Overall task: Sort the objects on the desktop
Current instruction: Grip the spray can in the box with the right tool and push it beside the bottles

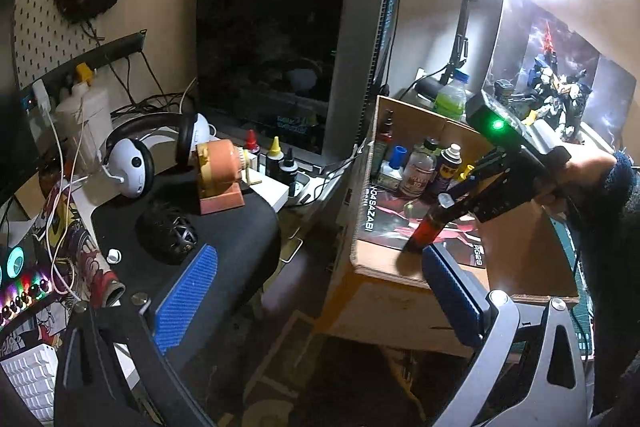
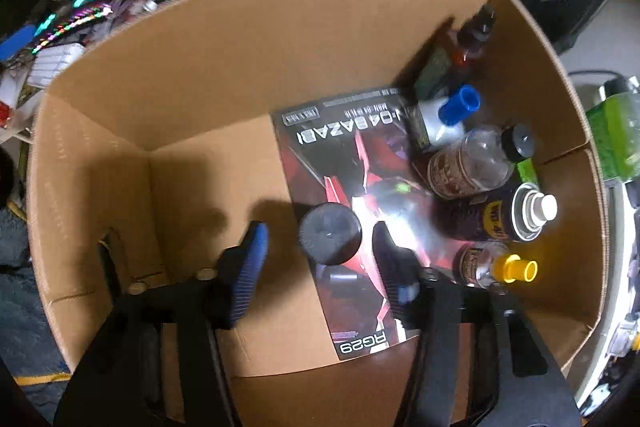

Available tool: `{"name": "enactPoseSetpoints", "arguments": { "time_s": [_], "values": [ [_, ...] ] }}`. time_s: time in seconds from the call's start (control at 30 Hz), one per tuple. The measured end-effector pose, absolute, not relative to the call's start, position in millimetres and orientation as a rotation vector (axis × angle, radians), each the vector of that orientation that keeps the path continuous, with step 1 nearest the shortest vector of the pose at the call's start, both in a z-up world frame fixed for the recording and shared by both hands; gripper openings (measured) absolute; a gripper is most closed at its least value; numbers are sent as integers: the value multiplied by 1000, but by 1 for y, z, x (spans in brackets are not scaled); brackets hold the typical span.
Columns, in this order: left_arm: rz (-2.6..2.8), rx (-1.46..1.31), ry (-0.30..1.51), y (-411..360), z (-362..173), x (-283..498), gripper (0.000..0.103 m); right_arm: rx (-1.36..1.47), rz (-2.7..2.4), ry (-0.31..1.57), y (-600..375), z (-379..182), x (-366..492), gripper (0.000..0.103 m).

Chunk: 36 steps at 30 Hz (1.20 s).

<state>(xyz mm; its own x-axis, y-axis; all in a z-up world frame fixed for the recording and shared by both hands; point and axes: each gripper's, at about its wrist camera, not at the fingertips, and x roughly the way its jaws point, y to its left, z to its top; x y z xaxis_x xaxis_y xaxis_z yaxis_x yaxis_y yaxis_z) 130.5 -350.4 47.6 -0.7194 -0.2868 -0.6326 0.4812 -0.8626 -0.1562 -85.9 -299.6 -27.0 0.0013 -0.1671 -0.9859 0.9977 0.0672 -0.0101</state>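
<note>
The box (image 2: 168,75) floor is bare along its left half; a booklet (image 2: 352,227) covers the middle. Bottles (image 2: 468,163) and a spray can (image 2: 516,215) crowd the right wall, upright and touching. A dark bottle (image 2: 331,233) stands between the right gripper's (image 2: 320,259) jaws, blocking that gap.

My brown corrugated cardboard box (image 2: 248,39) looks matt and rough. The glossy printed model-kit box lid (image 2: 344,187) inside it throws back glare. Beside it, the clear glass bottle (image 2: 468,163) shines, and the metal spray can (image 2: 516,215) gleams. My tongs' ribbed blue pads (image 2: 250,267) look rubbery.
</note>
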Motion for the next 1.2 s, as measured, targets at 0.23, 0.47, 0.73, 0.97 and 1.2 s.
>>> {"name": "enactPoseSetpoints", "arguments": {
  "time_s": [0.23, 0.47, 0.73, 0.97, 1.2],
  "values": [
    [-2569, 856, 438, -347, 47, 135, 103, 1110, -1240, 1148, -311, -34, -95, 32],
    [-2598, 875, 484, -348, 40, 130, 103, 1044, -1282, 1087, -322, -2, -101, 32],
    [-2608, 913, 487, -338, 36, 123, 103, 954, -1312, 1093, -371, -9, -112, 32],
    [-2610, 922, 479, -336, 37, 120, 103, 910, -1370, 1130, -396, -30, -121, 32],
    [-2618, 949, 481, -332, 35, 114, 103, 896, -1379, 1092, -402, -34, -129, 32]
  ]
}}
